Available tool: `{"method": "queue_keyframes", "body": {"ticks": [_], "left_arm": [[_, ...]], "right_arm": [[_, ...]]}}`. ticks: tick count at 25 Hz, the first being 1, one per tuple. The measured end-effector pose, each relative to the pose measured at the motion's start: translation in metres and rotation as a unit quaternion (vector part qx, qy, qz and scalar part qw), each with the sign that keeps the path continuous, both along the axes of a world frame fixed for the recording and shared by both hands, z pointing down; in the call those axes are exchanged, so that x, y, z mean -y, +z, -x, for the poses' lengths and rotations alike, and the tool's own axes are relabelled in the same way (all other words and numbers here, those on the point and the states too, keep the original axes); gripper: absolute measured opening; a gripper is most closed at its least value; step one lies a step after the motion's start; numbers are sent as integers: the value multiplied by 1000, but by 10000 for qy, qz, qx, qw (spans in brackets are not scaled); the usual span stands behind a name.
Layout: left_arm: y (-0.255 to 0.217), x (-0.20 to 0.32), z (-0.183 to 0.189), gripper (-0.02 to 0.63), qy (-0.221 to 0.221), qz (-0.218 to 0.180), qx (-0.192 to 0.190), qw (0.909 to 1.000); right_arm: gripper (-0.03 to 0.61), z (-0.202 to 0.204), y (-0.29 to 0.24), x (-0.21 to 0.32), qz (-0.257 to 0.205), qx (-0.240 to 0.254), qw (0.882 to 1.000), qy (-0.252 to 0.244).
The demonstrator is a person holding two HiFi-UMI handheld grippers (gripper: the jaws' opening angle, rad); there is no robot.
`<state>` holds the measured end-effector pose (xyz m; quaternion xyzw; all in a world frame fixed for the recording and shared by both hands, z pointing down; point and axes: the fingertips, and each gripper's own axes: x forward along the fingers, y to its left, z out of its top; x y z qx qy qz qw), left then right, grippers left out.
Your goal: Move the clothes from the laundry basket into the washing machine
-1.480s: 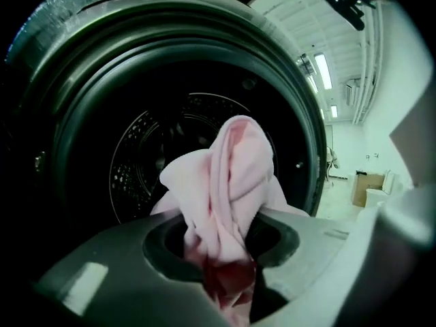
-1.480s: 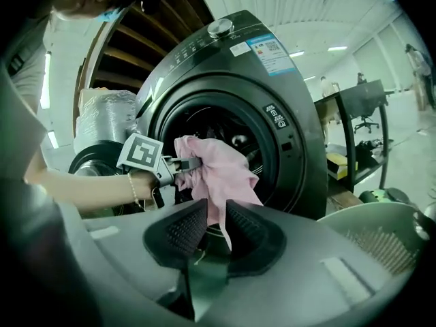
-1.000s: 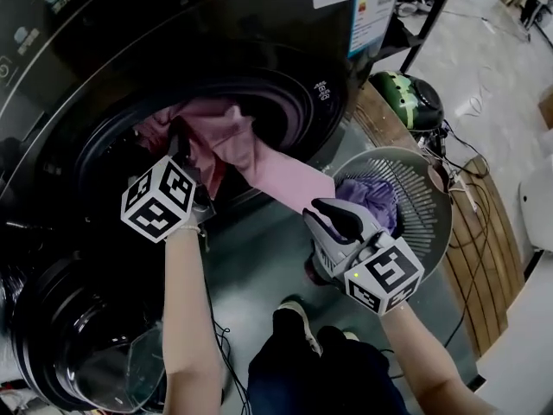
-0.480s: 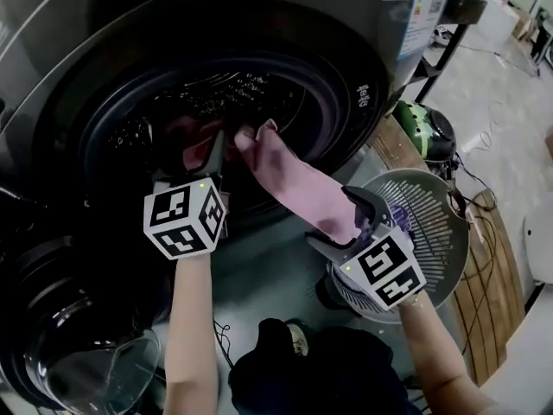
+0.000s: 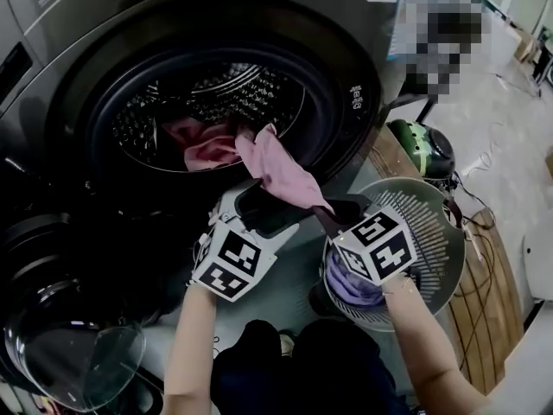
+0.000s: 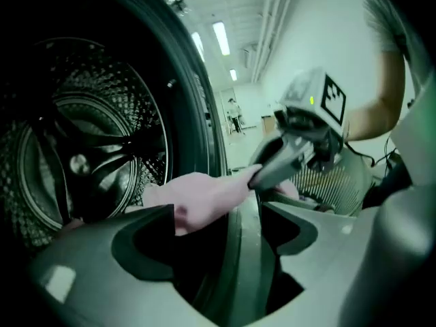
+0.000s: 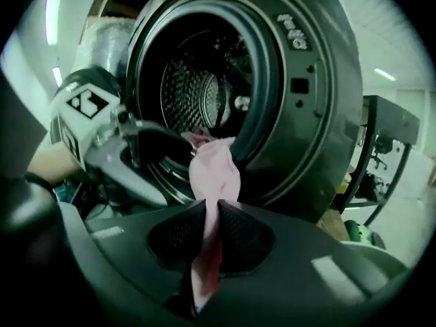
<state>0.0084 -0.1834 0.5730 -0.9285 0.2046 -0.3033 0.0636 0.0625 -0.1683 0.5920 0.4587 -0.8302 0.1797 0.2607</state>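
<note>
A pink garment lies half inside the washing machine drum, where it bunches into a heap. Its free end hangs out over the door rim. My right gripper is shut on that end, and the cloth runs up from between its jaws to the drum mouth. My left gripper is open just below the rim, beside the cloth, holding nothing. The round laundry basket on the right holds purple clothes.
The machine's glass door hangs open at the lower left. A green helmet-like object and cables lie behind the basket, by a wooden strip. The person's dark trousers fill the bottom centre.
The left gripper has let go of the pink garment, opened and drawn back out of the drum mouth to the right. The right gripper has carried the hanging end up towards the rim.
</note>
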Motion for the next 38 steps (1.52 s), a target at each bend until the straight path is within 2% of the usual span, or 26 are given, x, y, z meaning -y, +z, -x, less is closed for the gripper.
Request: {"method": "queue_keyframes", "body": {"ticks": [2,5,6,8,9,12,13,18,22,25,28,33,34,35,36,38], "left_arm": [[0,1,-9,388,9,-336,119,9994],[-19,17,-14,368,-364,-857,-175,9955],[-26,25,-10,279,-558,-1001,-250,9931],[-36,40,1,35,-921,-1090,-409,9889],[-40,46,6,25,-1063,-1029,-518,9876],[-48,65,24,20,-1447,-825,-732,9833],[-50,73,32,20,-1586,-791,-764,9812],[-73,115,68,19,-2308,-657,-1020,9654],[-96,151,84,19,-2722,-894,-1067,9521],[-116,175,93,20,-2992,-964,-1407,9388],[-133,195,95,20,-3198,-1150,-1514,9282],[-148,219,106,20,-3671,-1447,-1833,9004],[-145,223,106,20,-3737,-1412,-1791,8991],[-137,227,106,22,-3781,-1285,-1664,9016],[-124,230,104,52,-3804,-1085,-1479,9064],[-94,231,103,227,-3872,-703,-1077,9130]], "right_arm": [[51,12,-29,4,-394,666,9970,-13],[52,36,-58,6,-829,1046,9907,-267],[52,43,-63,6,-889,1110,9892,-351],[60,52,-68,7,-942,1172,9877,-424],[75,54,-68,7,-958,1155,9877,-436],[179,54,-65,6,-994,1008,9890,-432],[191,51,-64,4,-1000,961,9895,-402],[195,30,-53,-6,-973,854,9915,-128],[193,21,-46,-12,-946,892,9915,80],[189,18,-42,-14,-892,871,9921,120],[189,13,-37,-14,-836,854,9927,188],[189,8,-35,-13,-819,793,9933,170],[189,6,-35,-14,-827,761,9935,169],[190,3,-35,-14,-835,742,9936,187],[190,-1,-34,-14,-836,732,9936,220],[192,-10,-33,-16,-803,676,9940,307]]}}
